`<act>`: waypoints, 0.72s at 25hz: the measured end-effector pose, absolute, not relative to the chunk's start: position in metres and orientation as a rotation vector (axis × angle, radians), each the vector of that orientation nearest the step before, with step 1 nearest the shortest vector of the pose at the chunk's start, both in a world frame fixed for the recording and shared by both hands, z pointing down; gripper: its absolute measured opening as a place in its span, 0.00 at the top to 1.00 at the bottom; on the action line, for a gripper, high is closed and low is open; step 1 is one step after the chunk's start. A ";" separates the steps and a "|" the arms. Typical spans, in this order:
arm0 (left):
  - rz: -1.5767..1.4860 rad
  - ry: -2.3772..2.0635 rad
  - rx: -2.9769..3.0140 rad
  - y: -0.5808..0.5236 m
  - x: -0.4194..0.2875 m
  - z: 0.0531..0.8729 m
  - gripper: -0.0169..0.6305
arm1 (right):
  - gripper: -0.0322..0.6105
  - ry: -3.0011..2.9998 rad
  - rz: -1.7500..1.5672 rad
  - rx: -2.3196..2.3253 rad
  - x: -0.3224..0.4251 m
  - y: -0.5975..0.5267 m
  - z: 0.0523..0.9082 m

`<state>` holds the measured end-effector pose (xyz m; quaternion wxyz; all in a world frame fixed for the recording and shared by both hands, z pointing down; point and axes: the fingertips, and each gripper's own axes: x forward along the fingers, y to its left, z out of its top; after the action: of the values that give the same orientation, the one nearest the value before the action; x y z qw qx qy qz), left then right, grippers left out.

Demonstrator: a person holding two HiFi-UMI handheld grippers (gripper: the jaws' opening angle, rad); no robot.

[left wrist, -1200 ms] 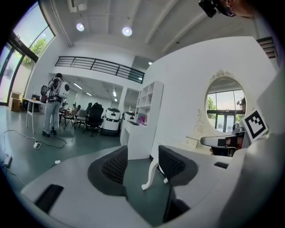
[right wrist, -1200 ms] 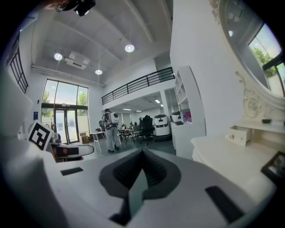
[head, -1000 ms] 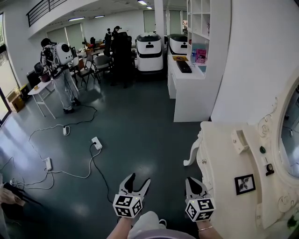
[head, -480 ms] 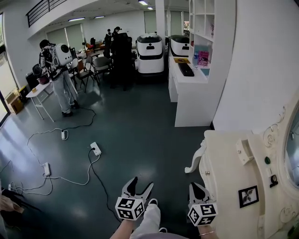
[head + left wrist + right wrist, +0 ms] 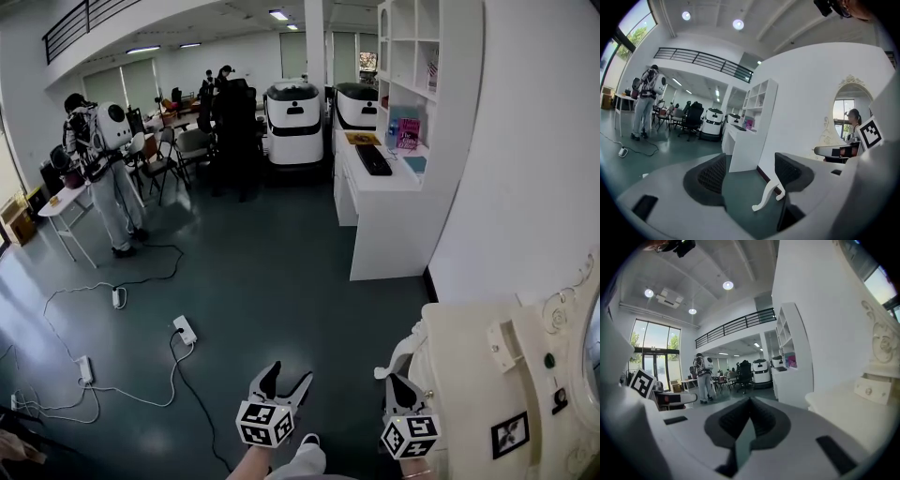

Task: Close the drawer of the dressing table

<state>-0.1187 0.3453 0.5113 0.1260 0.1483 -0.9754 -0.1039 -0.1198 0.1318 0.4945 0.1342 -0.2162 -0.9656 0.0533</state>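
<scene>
**Grippers hanging beside the dressing table, drawer untouched**

The left gripper (image 5: 287, 376) is holding its two black, ribbed jaws wide apart, with nothing between them but dark floor. The left gripper view (image 5: 747, 171) is showing the table's curled leg through the gap. The right gripper (image 5: 399, 382) is keeping its jaws pressed together into a narrow point, gripping nothing; the right gripper view (image 5: 750, 403) is showing only a thin slit between the pads. Each is carrying a white cube with black square markers at its rear.

At 3 o'clock from the right gripper, just beside it, the dressing table (image 5: 469, 361) is standing: cream-white, smooth-topped, with rounded corners and a scrolled cabriole leg (image 5: 397, 349). Toward 2 o'clock, the drawer (image 5: 506, 343), a small boxy piece with a round knob, is sticking out from the raised ledge under the carved mirror frame (image 5: 562, 305), well apart from both grippers. A black-and-white marker tag (image 5: 511, 434) is lying flat on the tabletop.

At 12 o'clock the glossy dark teal floor (image 5: 281, 253) is stretching away, with white cables and power strips (image 5: 185, 330) trailing at 10 o'clock. A white shelf unit with a desk (image 5: 386, 202) is standing at 1 o'clock, and a person wearing a white backpack (image 5: 98, 159) at 11 o'clock.
</scene>
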 end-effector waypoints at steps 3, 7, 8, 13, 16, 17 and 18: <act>-0.296 -2.836 0.482 0.351 -0.156 0.508 0.49 | 0.95 -2.807 0.162 -0.582 -0.150 0.138 0.495; -0.283 -2.822 0.549 0.355 -0.196 0.506 0.49 | 0.95 -2.807 0.170 -0.520 -0.179 0.145 0.498; -0.279 -2.817 0.568 0.355 -0.205 0.506 0.49 | 0.95 -2.809 0.170 -0.503 -0.185 0.145 0.498; -0.288 -2.787 0.648 0.348 -0.245 0.511 0.49 | 0.95 -2.817 0.167 -0.409 -0.210 0.138 0.500; -0.290 -2.757 0.718 0.331 -0.263 0.516 0.49 | 0.95 -2.819 0.163 -0.326 -0.215 0.122 0.504; -0.287 -2.743 0.749 0.323 -0.269 0.518 0.49 | 0.95 -2.820 0.164 -0.290 -0.215 0.115 0.504; -0.282 -2.729 0.779 0.315 -0.275 0.520 0.49 | 0.95 -2.822 0.166 -0.256 -0.215 0.107 0.505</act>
<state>-0.2750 0.3151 0.5196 0.1445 0.2702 -0.9469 -0.0978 -0.2155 0.1071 0.5048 0.1511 -0.0891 -0.9828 0.0577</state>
